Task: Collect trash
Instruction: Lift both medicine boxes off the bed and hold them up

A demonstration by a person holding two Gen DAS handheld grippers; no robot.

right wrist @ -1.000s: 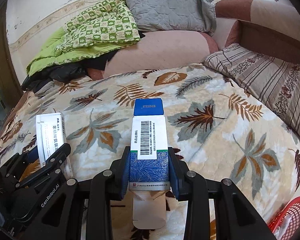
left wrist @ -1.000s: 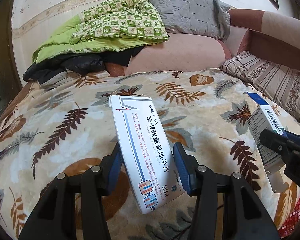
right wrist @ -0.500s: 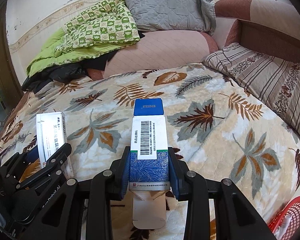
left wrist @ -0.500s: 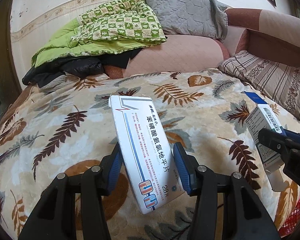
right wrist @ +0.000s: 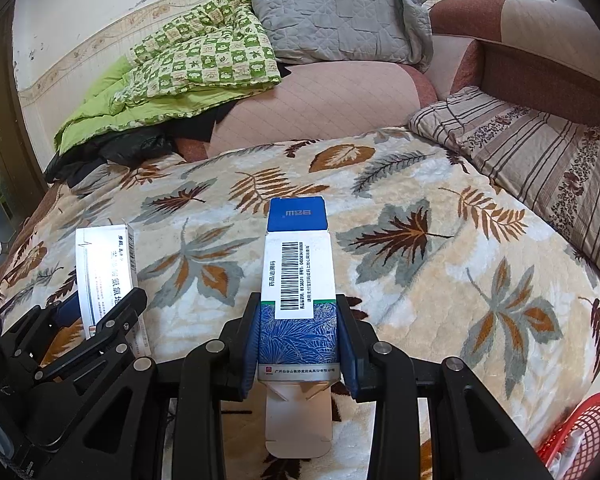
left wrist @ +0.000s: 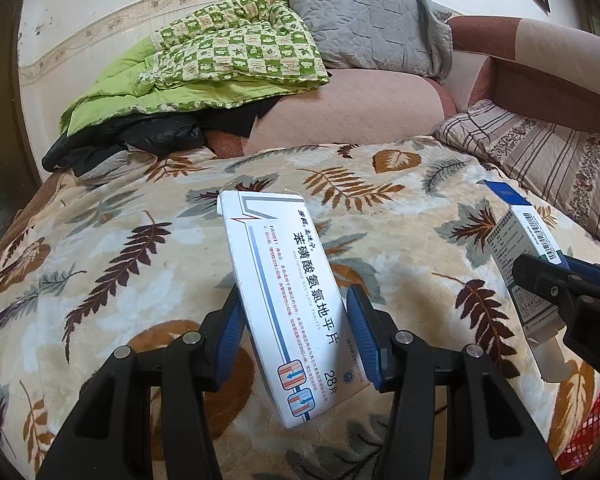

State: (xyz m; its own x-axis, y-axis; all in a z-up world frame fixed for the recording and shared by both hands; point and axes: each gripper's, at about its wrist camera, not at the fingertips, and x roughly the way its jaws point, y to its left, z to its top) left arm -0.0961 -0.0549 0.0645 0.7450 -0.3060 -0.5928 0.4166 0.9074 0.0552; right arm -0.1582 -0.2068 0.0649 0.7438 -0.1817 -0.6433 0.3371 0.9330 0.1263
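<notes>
My left gripper (left wrist: 294, 312) is shut on a long white medicine box (left wrist: 288, 292) with blue lines and printed text, held tilted above the leaf-patterned blanket (left wrist: 140, 264). My right gripper (right wrist: 298, 320) is shut on a blue-and-white medicine box (right wrist: 298, 280) with a barcode; both its end flaps hang open. In the left wrist view the right gripper (left wrist: 540, 280) and its box (left wrist: 516, 240) show at the right edge. In the right wrist view the left gripper (right wrist: 96, 312) and the white box (right wrist: 108, 276) show at lower left.
A red mesh basket (right wrist: 580, 428) sits at the bottom right, below the bed edge, with something white inside. At the far end of the bed lie a green checked quilt (left wrist: 228, 56), a grey pillow (left wrist: 364, 28), dark clothing (left wrist: 128, 140) and a striped cushion (right wrist: 532, 152).
Both grippers have drifted slightly backward or upward over the bed, so the far bedding sits a little lower in view. Each box stays clamped as before.
</notes>
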